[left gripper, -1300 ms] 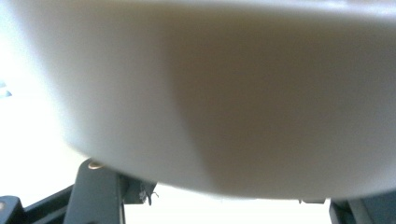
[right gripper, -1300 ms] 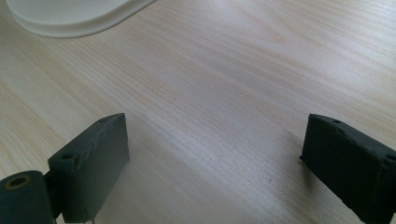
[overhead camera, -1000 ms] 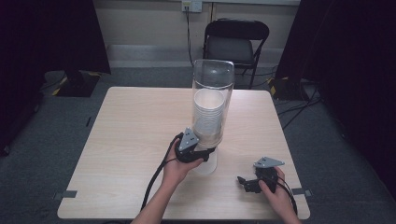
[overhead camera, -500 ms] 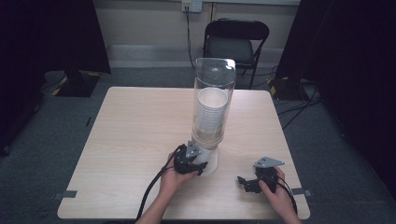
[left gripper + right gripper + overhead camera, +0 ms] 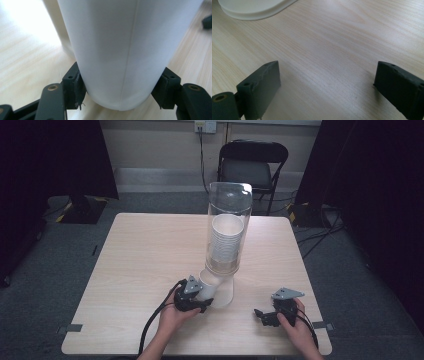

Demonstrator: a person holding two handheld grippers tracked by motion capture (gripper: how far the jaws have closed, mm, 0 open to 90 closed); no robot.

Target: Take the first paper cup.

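A tall clear cup dispenser (image 5: 228, 227) stood toward the near middle of the light wooden table (image 5: 140, 255), holding a stack of white paper cups (image 5: 226, 242) inside its tube. At its foot, just above the white base (image 5: 225, 295), one white paper cup (image 5: 211, 285) hung tilted out from the bottom of the tube toward the person's left hand (image 5: 172, 317).

The left gripper (image 5: 200, 301) was at that cup. In the left gripper view its two black jaws stood on either side of the cup (image 5: 117, 55), the pads (image 5: 78, 87) pressed against the wall near the cup's lower end, so the tool was closed onto it at about the cup's own width. Part of the dispenser's white base showed behind the cup.

The right gripper (image 5: 264, 316) rested low on the table, near the front right edge, well apart from the dispenser. Its jaws stood wide open with nothing but bare wood between them; the rim of the white base (image 5: 254, 10) showed at the top of the right gripper view.

A black folding chair (image 5: 254, 165) stood beyond the far edge of the table.
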